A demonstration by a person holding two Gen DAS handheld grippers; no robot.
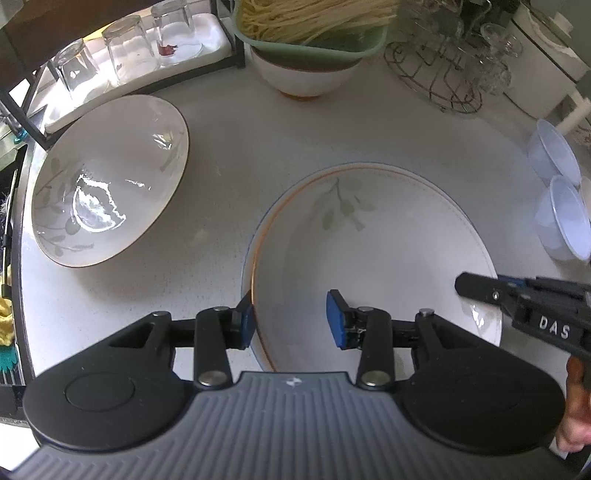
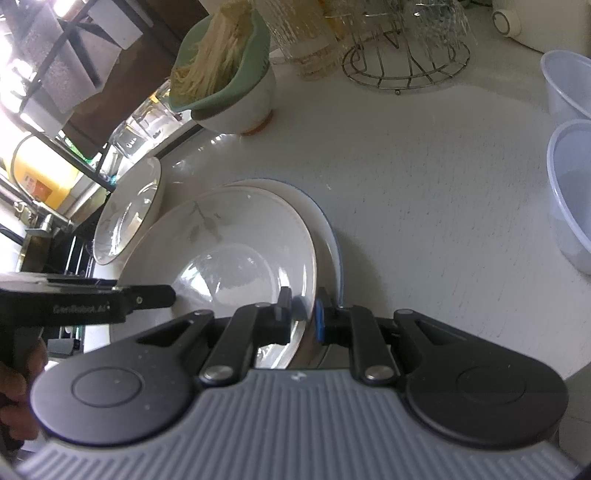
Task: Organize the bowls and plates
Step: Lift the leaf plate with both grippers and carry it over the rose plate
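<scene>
Both grippers work at the same white leaf-patterned plate with a thin orange rim line (image 1: 373, 258), which sits on top of a blue-edged white plate (image 2: 328, 221) on the speckled white table (image 1: 229, 155). The left gripper (image 1: 291, 319) has its jaws apart and straddles the near left rim of that top plate: one blue pad is outside the rim, the other is over the plate's well, and neither clearly presses the rim. The right gripper (image 2: 301, 315) is narrowed onto the plate's right rim, with the black finger inside the plate and the blue pad on the outside, the rim pinched between them. In the left wrist view the right gripper enters from the right edge over the plate's far side.

A second white leaf-patterned plate with a dark rim (image 1: 110, 181) lies apart to the left, near a black-framed rack holding upturned clear glasses (image 1: 125, 51). Behind the plates a white ceramic bowl (image 1: 306, 77) carries a green bowl of pale noodles (image 1: 314, 33). A wire glass stand (image 1: 432, 77) stands to its right, and two translucent plastic bowls (image 1: 561, 199) sit at the table's right side, well apart from the plates.
</scene>
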